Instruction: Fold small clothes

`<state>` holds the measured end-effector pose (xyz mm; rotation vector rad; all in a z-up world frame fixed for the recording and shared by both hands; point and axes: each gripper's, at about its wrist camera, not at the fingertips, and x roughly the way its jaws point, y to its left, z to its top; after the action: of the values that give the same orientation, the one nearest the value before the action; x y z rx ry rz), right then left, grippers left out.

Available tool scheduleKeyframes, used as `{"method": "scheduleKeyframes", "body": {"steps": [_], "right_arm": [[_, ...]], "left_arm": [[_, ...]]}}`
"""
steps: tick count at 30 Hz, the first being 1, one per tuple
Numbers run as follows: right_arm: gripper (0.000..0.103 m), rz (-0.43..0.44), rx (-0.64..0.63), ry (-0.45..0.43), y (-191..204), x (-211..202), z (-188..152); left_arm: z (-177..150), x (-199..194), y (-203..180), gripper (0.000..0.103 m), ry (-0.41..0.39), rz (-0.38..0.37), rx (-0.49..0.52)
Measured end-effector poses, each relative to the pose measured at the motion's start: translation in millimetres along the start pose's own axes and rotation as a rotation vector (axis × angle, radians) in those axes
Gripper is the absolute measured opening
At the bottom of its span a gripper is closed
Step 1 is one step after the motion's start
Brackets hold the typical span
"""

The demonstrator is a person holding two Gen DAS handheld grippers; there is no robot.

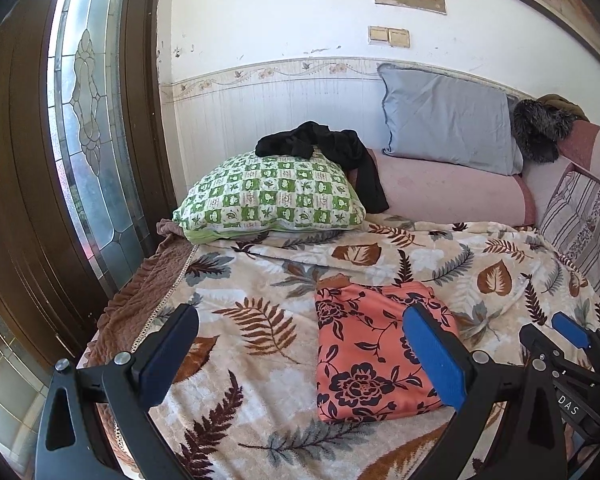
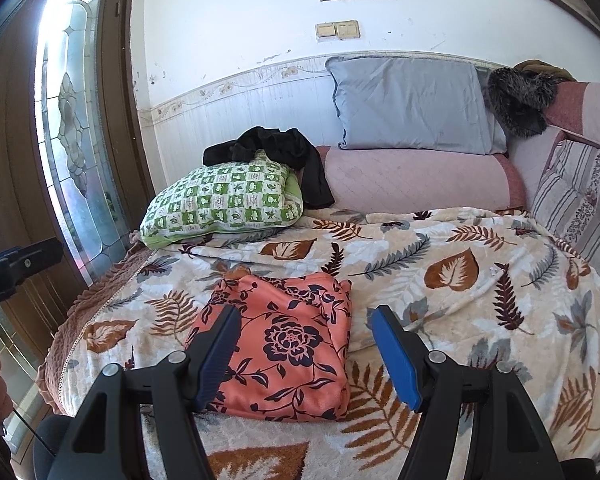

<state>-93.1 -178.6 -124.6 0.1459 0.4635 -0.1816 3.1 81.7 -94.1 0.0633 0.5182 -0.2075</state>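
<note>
Left gripper [image 1: 300,354] spread wide, empty, at frame bottom. Right gripper [image 2: 302,354] likewise spread, empty. Folded coral floral garment [image 2: 282,346] lies flat on leaf-print blanket [image 2: 480,280], lower centre.

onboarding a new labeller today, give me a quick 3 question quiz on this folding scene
1. True or false: the orange floral garment lies folded on the leaf-print blanket.
2. What is draped over the green checked pillow? A) a black garment B) a white towel C) a striped scarf
3. How do the jaws of the left gripper and right gripper stand, and do they hold anything?

Key
1. True.
2. A.
3. Both stand open and hold nothing; the folded garment shows between the fingers.
</note>
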Motion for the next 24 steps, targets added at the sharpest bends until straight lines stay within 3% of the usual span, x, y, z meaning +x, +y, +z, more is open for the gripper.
{"method": "scheduleKeyframes", "body": {"steps": [19,24], "right_arm": [[0.072,0.037,0.037,0.042,-14.2,48.6,10.9],[0.072,0.042,0.048,0.043,-22.4,66.8,16.8]], "left_arm": [[20.9,35.2,1.4,0.102,0.039,0.021,-0.021],[25.7,54.3,-1.4,0.102,0.050,-0.030,-0.039]]}}
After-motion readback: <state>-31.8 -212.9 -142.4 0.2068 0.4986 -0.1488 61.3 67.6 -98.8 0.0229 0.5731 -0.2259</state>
